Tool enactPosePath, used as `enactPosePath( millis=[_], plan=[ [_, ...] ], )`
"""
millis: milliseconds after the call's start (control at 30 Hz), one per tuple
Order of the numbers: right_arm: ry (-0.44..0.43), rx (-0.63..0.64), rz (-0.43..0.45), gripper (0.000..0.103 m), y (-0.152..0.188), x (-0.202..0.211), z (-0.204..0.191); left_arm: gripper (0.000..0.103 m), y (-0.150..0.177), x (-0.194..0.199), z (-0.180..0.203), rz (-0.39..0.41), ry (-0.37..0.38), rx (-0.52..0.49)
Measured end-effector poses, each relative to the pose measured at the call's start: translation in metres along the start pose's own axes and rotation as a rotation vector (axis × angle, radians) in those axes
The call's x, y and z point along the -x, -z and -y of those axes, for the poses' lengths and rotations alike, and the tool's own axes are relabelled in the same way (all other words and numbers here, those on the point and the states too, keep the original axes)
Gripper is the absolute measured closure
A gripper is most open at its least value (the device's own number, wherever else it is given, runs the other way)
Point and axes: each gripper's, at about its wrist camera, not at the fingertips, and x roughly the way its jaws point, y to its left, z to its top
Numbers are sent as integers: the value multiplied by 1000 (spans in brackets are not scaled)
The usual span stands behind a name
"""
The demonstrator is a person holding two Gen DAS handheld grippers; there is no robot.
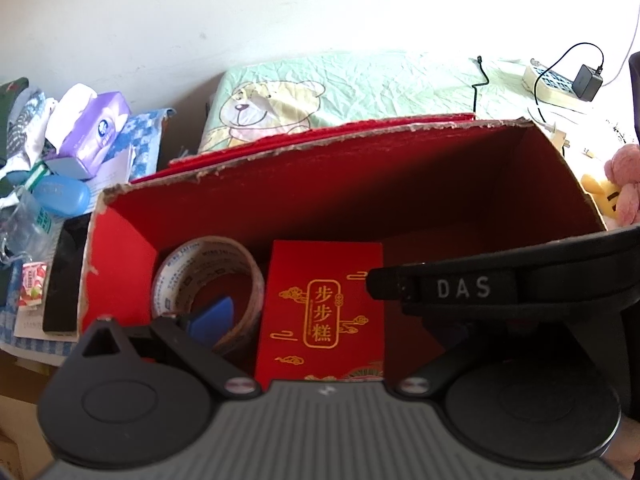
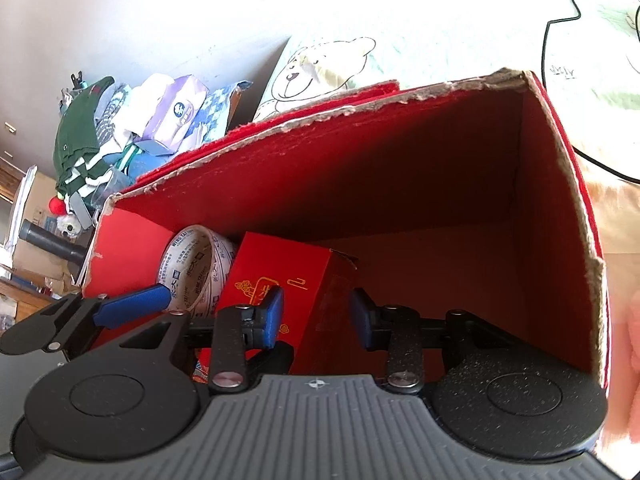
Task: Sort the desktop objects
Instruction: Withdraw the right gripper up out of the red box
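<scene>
A big red cardboard box (image 1: 340, 184) stands open below both grippers. On its floor at the left lies a roll of printed tape (image 1: 208, 276), and beside it a small red box with gold characters (image 1: 324, 304). My left gripper (image 1: 316, 320) is open and straddles the small box; its left blue pad (image 1: 214, 320) is over the tape roll, and its right finger is hidden behind the other tool. In the right wrist view my right gripper (image 2: 317, 318) is open just above the small red box (image 2: 276, 268), beside the tape roll (image 2: 192, 268).
Left of the box lie a purple tissue pack (image 1: 94, 132), a blue case (image 1: 60, 196), a black slab (image 1: 66, 276) and a clothes pile (image 2: 84, 128). Behind are a bear-print cloth (image 1: 320, 92), a power strip with charger (image 1: 560, 80) and a pink plush (image 1: 626, 184).
</scene>
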Motion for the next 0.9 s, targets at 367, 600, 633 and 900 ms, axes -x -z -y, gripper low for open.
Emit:
enactPosePath(
  millis=[367, 600, 633, 900],
  plan=[
    [-7, 7, 24, 63, 1, 4, 1, 2, 2, 1, -2, 11, 0, 13],
    [-21, 79, 285, 64, 17, 36, -7, 1, 17, 28, -10, 167, 69, 103],
    [-16, 96, 332, 64, 21, 42, -9, 1, 20, 35, -10, 193, 79, 113],
    [23, 207, 616, 64, 47, 97, -26, 1, 48, 86, -13, 335, 143, 104]
  ],
)
